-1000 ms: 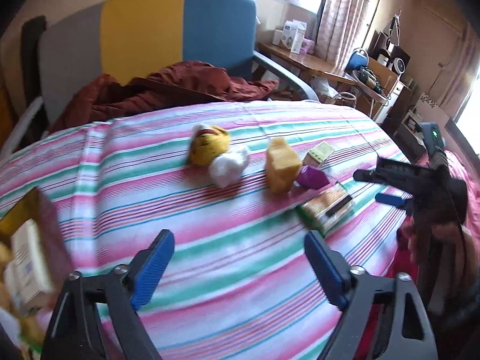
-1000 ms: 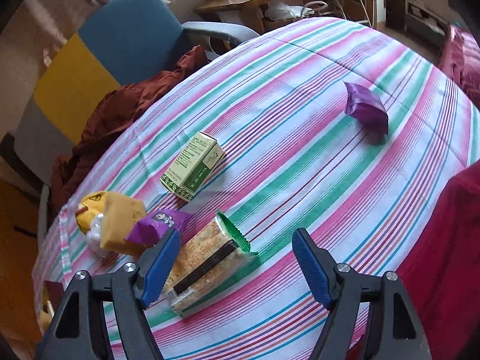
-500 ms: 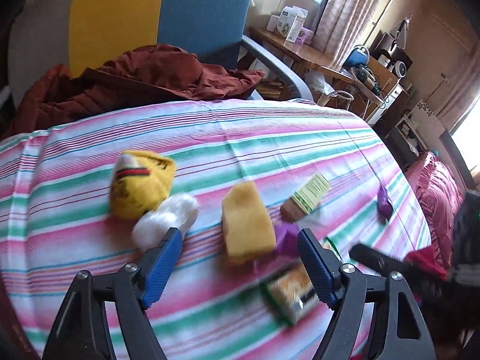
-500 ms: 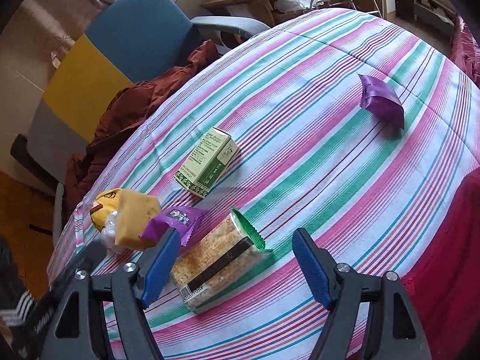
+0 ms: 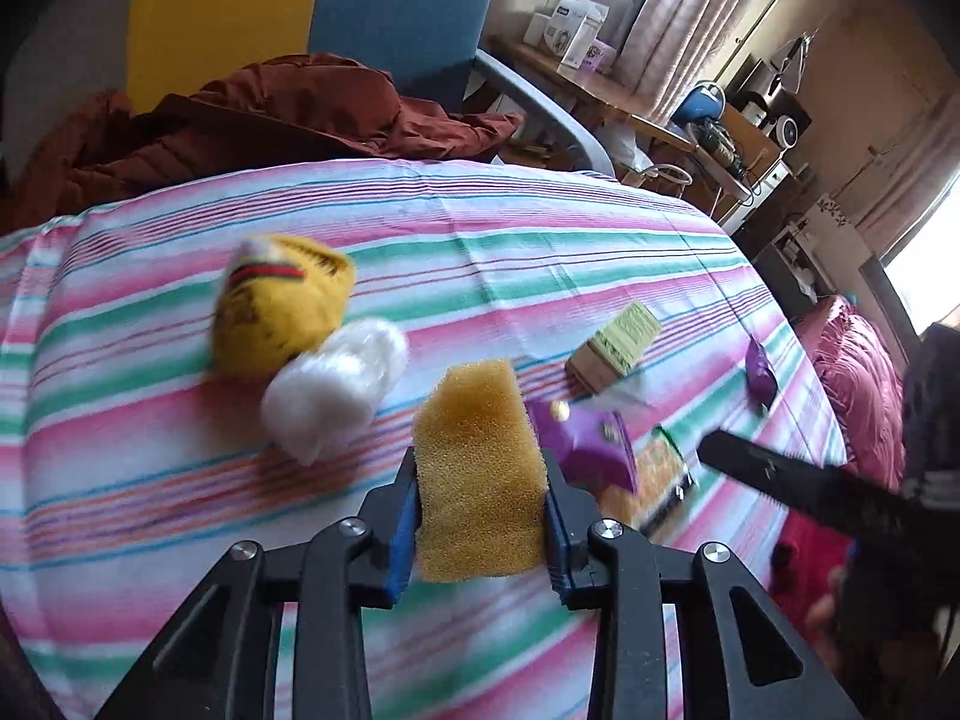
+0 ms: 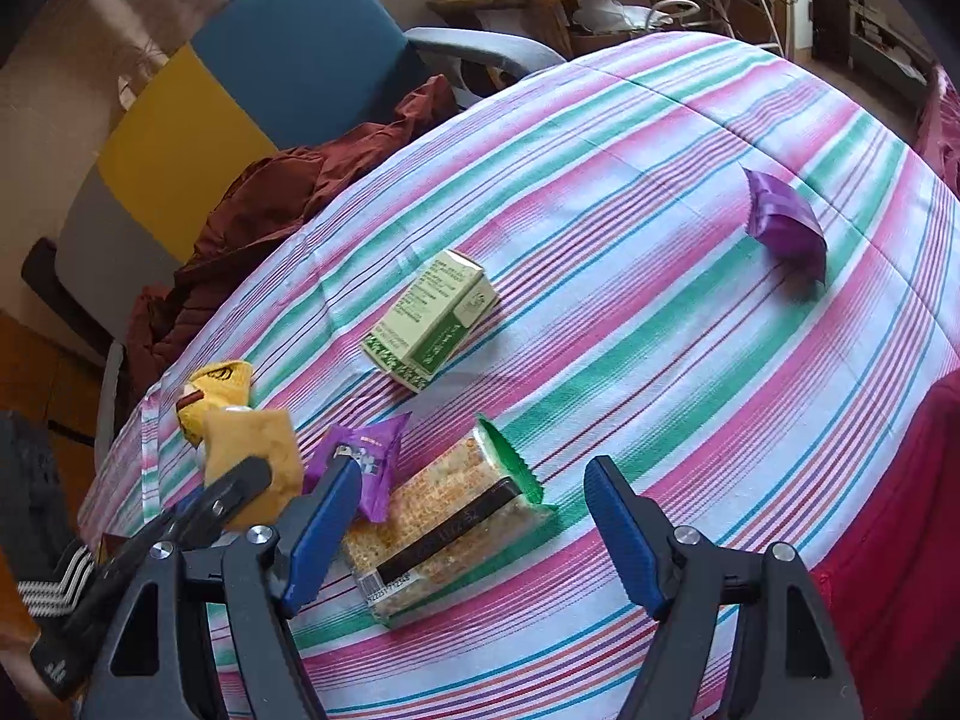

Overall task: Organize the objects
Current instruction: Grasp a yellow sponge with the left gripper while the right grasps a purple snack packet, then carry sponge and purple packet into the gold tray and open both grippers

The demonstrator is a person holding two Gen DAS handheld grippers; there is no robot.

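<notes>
My left gripper (image 5: 480,471) is shut on a yellow sponge (image 5: 474,414), its jaws closing with the blue pads pressed on both sides. The sponge (image 6: 264,450) also shows at the lower left of the right wrist view, with a left fingertip (image 6: 234,489) on it. My right gripper (image 6: 474,480) hangs open just above a cracker pack (image 6: 444,522). A purple snack packet (image 6: 366,456) lies beside its left finger. A green box (image 6: 432,318) and a second purple packet (image 6: 786,222) lie farther off. A yellow pouch (image 5: 276,312) and a white wad (image 5: 336,390) sit left of the sponge.
Everything lies on a pink, green and white striped cloth (image 5: 180,480). Behind it stands a chair (image 5: 390,6) with a blue, yellow and grey back and a maroon garment (image 5: 270,114) on it. A cluttered desk (image 5: 600,90) is at the back right, and red bedding (image 5: 858,384) lies to the right.
My left gripper came forward and down over the cloth to the yellow sponge and closed on it. The right gripper stayed open over the cracker pack, hardly moving.
</notes>
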